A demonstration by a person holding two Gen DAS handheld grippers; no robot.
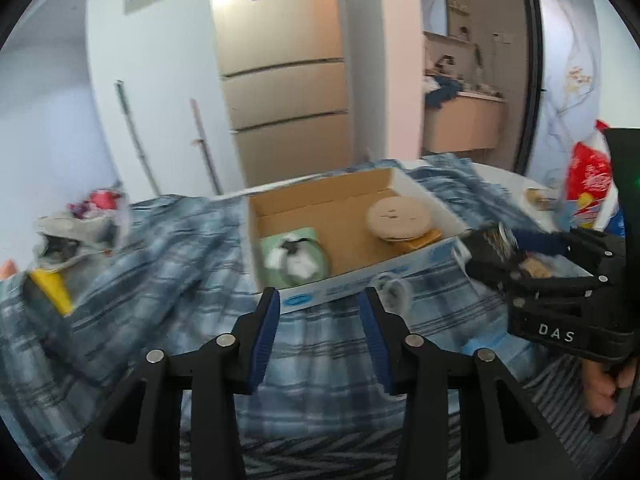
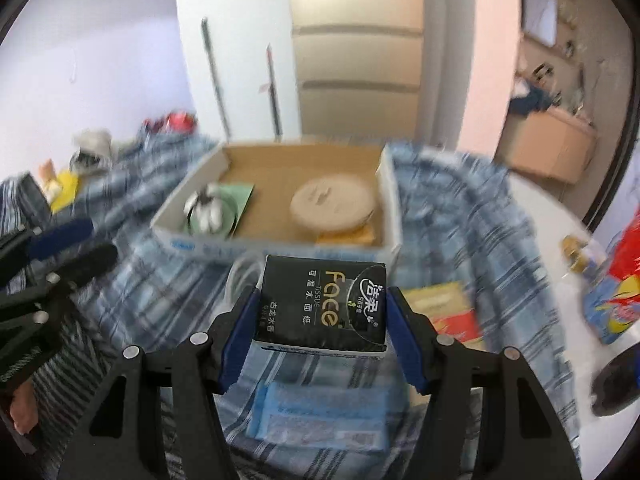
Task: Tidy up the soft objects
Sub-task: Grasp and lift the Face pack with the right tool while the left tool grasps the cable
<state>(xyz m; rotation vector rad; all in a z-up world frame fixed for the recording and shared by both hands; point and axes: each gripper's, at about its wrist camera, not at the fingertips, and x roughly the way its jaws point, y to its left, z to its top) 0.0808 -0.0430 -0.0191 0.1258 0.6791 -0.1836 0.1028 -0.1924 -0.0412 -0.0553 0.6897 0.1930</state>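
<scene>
My right gripper is shut on a black "Face" tissue pack and holds it above the blue plaid cloth, just in front of an open cardboard box. The box holds a green pack with a white soft item on the left and a round beige item on the right. My left gripper is open and empty, in front of the box. In the left wrist view the right gripper with the tissue pack is at the right.
A blue wet-wipe pack lies on the plaid cloth under my right gripper. A yellow and red packet lies to its right. Red snack bags stand far right. Clutter and a yellow item lie far left.
</scene>
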